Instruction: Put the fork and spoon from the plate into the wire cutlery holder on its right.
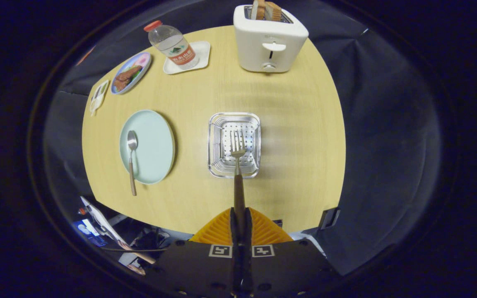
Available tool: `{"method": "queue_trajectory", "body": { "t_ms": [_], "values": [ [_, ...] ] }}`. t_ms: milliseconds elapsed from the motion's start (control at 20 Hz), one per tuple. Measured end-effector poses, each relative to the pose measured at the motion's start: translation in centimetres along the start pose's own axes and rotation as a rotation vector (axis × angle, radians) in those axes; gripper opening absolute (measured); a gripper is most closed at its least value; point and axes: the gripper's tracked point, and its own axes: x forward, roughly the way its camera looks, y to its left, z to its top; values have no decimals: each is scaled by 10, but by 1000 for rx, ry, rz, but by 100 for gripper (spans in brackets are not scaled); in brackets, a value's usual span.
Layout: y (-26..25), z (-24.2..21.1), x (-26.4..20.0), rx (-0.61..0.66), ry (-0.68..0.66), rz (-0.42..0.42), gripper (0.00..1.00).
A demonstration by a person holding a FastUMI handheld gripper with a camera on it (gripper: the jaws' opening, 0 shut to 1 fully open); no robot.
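Hand-held gripper (239,215) closed tight on the fork (237,159) handle, tines pointing ahead over the wire cutlery holder (234,145). Left of the holder on the bench (288,136), spoon (131,159) lies on the plate (149,145). Beyond, a toaster (268,39).

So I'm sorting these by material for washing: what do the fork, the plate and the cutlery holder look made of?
Fork, clamped in the gripper: shiny silver metal head, likely steel; brown handle, possibly wood.
Plate: pale green, matte, smooth, with a tan rim; ceramic or plastic, can't tell.
Cutlery holder: bright reflective metal wire with a perforated base, likely stainless steel.
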Motion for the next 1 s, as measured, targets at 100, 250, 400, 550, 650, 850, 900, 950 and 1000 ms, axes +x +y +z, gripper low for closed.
{"method": "queue_trajectory", "body": {
  "t_ms": [100, 250, 400, 550, 650, 850, 900, 950, 1000],
  "values": [
    [2, 6, 2, -11, -7, 0, 6],
    [3, 21, -3, -37, -77, -16, 9],
    [11, 24, -14, -58, -127, -8, 11],
    [19, 23, -23, -70, -180, 4, 17],
    [28, 23, -27, -71, -231, 17, 24],
    [54, 17, -35, -26, -350, 62, 45],
    [63, 15, -35, -22, -374, 77, 49],
    [72, 12, -34, -23, -390, 87, 53],
    [81, 9, -32, -29, -404, 95, 59]
  ]
}}
